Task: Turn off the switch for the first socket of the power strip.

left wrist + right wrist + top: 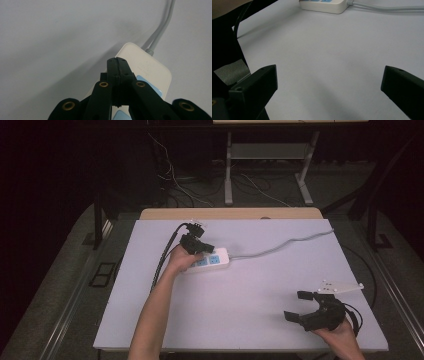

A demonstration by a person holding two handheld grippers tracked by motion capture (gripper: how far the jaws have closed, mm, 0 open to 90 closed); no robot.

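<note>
right gripper (300, 306): idling near the front edge, jaws wide
left gripper (116, 61): pressing shut jaws onto power strip (147, 67)
next: likely lifting off

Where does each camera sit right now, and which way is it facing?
High view: above the near table edge, looking forward and down at the table; both forearms, left gripper, right gripper.
Left gripper view: on the left gripper, jaws shut, over the power strip.
Right gripper view: low, open jaws, facing across the table.
Shared: the power strip and its cable.
</note>
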